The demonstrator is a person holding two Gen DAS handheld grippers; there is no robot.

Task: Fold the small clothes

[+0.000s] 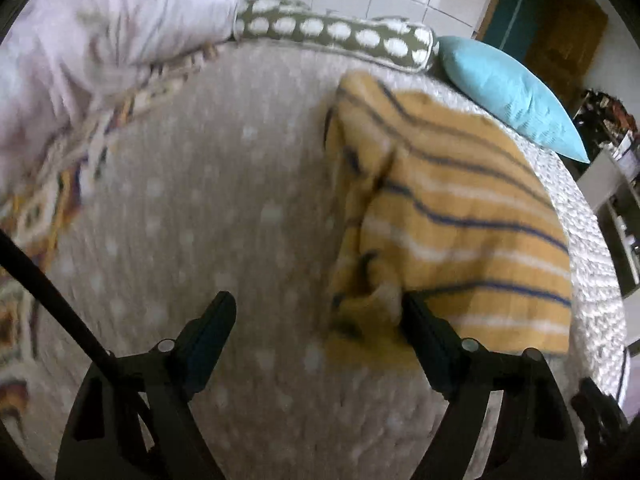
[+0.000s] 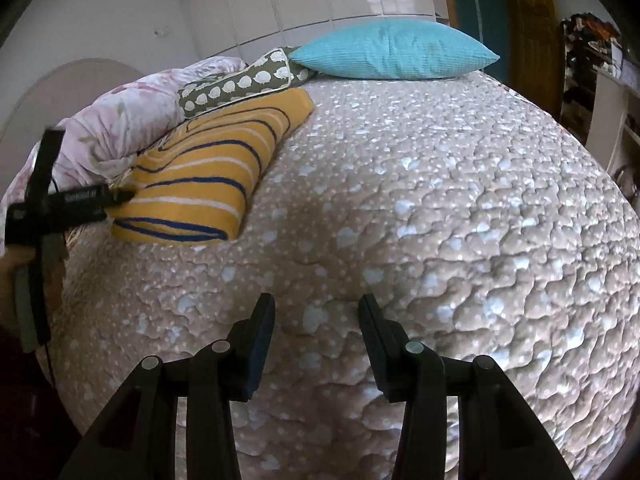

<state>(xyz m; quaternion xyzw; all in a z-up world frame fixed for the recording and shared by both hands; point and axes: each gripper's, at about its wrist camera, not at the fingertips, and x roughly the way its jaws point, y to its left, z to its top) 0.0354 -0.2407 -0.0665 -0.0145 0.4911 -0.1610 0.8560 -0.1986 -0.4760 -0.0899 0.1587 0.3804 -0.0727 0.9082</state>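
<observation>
Left claw (image 1: 316,312) spread beside folded striped garment (image 1: 460,220), its label blurred

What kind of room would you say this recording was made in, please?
Most likely a bedroom: a quilted bedspread covers a wide bed with a teal pillow and a floral duvet, and the folded striped garment lies on it.

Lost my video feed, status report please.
Left gripper open at yellow striped garment's edge. Right gripper open, over bare bedspread. Garment folded. Nothing in the way.
</observation>
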